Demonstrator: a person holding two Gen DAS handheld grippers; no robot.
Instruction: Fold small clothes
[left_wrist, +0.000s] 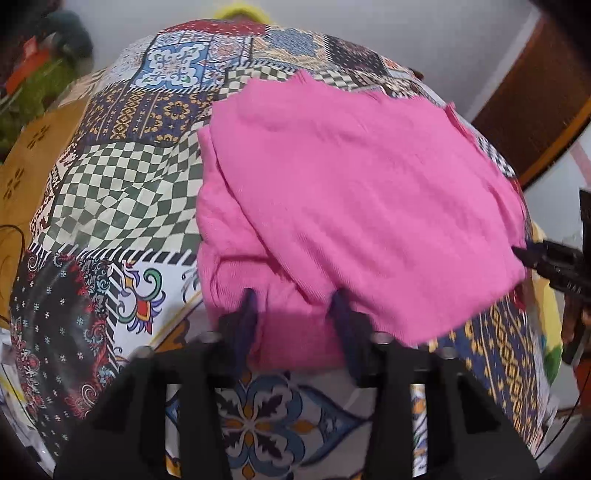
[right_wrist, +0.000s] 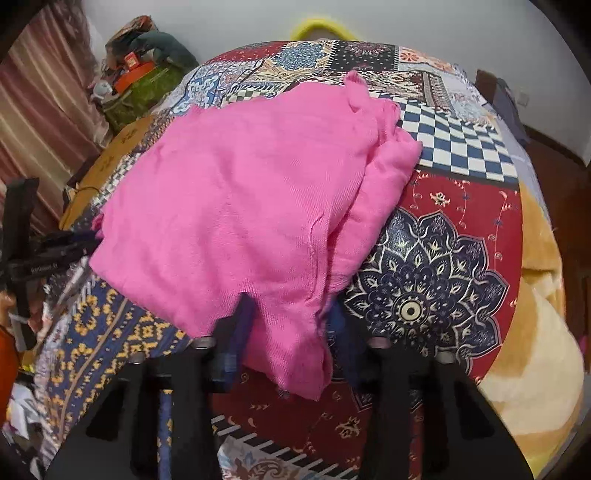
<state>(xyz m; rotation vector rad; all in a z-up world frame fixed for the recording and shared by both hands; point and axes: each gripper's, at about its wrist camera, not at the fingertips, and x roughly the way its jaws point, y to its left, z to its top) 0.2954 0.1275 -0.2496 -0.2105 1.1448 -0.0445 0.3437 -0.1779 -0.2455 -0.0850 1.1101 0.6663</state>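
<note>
Fingers: left gripper (left_wrist: 293, 314) and right gripper (right_wrist: 286, 321) each pinch a near corner of the pink garment (left_wrist: 351, 192), cloth bunched between them.
Garment: bright pink knit, creased, partly doubled over, lying on the patchwork cover (left_wrist: 125, 192).
Surface: bed under a checked, floral, tile-patterned cover.
Room: pale wall (right_wrist: 229, 18), striped curtain (right_wrist: 44, 96), clutter beyond.

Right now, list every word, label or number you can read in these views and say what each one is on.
Nothing reads cleanly.
"DAR" (uncertain, partial): pale lettering on the right tongs, in the left wrist view.
Unreadable: a blurred pale line of letters on the left tongs, in the right wrist view.
Pink garment and patterned cloth: no text.
</note>
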